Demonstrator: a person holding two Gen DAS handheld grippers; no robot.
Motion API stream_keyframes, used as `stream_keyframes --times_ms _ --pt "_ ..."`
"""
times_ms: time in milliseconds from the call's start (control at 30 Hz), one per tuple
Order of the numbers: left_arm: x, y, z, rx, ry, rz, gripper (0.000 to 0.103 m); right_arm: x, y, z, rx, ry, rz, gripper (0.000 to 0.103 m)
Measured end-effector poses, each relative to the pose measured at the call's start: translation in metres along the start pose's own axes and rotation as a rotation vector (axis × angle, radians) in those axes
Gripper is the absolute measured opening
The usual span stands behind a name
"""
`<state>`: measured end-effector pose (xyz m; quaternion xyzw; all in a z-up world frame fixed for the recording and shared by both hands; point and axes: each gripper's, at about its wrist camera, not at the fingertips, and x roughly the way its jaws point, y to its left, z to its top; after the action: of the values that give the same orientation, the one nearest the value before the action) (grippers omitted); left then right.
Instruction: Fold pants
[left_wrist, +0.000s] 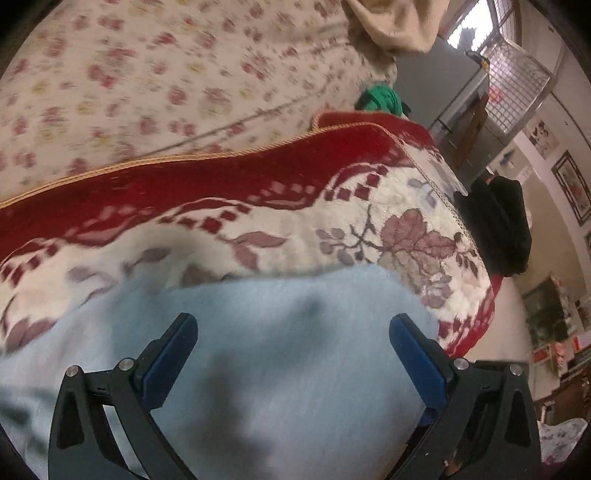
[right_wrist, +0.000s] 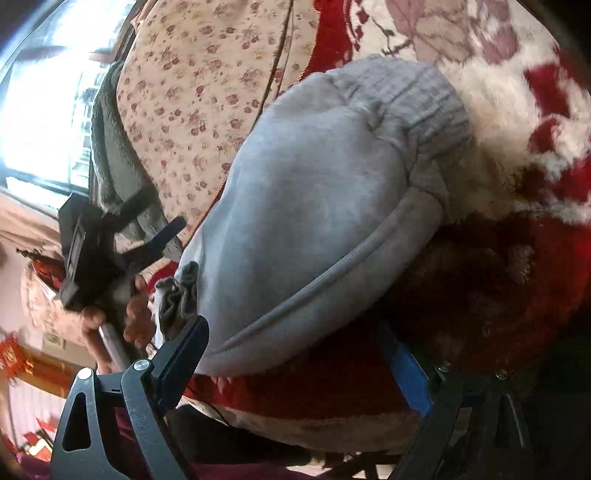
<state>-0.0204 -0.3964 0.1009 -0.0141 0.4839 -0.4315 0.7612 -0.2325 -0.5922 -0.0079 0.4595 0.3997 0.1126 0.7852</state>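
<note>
The light grey-blue pants (right_wrist: 314, 192) lie as a folded bundle on a red and white floral blanket (right_wrist: 517, 92), with the ribbed waistband (right_wrist: 424, 99) at the upper right. My right gripper (right_wrist: 295, 343) is open at the bundle's near edge, its pads off the cloth. In the left wrist view the pants (left_wrist: 277, 350) fill the lower part, and my left gripper (left_wrist: 291, 325) hovers over them, open with nothing between its fingers. The right wrist view also shows the left gripper (right_wrist: 159, 214), held by a hand (right_wrist: 136, 310) at the bundle's left end.
The blanket (left_wrist: 221, 192) covers a bed with a small-flowered sheet (left_wrist: 147, 74) beyond it. A green object (left_wrist: 380, 98) and a beige cloth (left_wrist: 391, 26) lie at the far end. A black bag (left_wrist: 498, 229) hangs past the bed's right edge. A bright window (right_wrist: 37, 110) is at the left.
</note>
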Motion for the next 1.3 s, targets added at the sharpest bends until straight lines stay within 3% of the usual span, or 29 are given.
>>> stream_keyframes --times_ms 167,267,533,633,733,767,800,900,967,1167,1300 --pt "0.047 -0.011 0.033 0.056 0.100 -0.022 0.103 0.012 0.007 0.008 -0.033 -0.043 0.031 0.096" --pt "0.070 -0.012 0.042 0.098 0.199 -0.101 0.103 0.013 0.005 0.008 -0.036 -0.073 0.061 0.097" --pt "0.115 -0.022 0.033 0.312 0.401 -0.173 0.103 0.011 0.003 0.002 -0.073 -0.091 0.083 0.098" --pt "0.132 -0.027 0.025 0.366 0.451 -0.159 0.103 0.014 0.009 0.004 -0.101 -0.063 0.064 0.097" --pt "0.146 -0.025 0.022 0.342 0.480 -0.160 0.103 0.017 0.016 0.007 -0.160 -0.054 0.026 0.087" --pt "0.148 -0.025 0.023 0.340 0.473 -0.159 0.103 0.019 0.015 0.008 -0.167 -0.056 0.010 0.076" --pt "0.149 -0.027 0.022 0.350 0.469 -0.153 0.100 0.020 0.014 0.010 -0.156 -0.061 0.010 0.068" --pt "0.149 -0.031 0.021 0.360 0.459 -0.173 0.066 0.025 0.003 0.020 -0.069 -0.073 0.088 0.052" --pt "0.147 -0.029 0.022 0.337 0.458 -0.204 0.054 0.030 0.000 0.023 -0.048 -0.078 0.115 0.045" --pt "0.125 -0.028 0.024 0.333 0.405 -0.219 0.031 0.021 0.016 0.022 -0.104 -0.099 0.118 0.038" --pt "0.097 -0.034 0.031 0.345 0.338 -0.233 0.028 0.012 0.039 0.024 -0.176 -0.115 0.115 0.038"
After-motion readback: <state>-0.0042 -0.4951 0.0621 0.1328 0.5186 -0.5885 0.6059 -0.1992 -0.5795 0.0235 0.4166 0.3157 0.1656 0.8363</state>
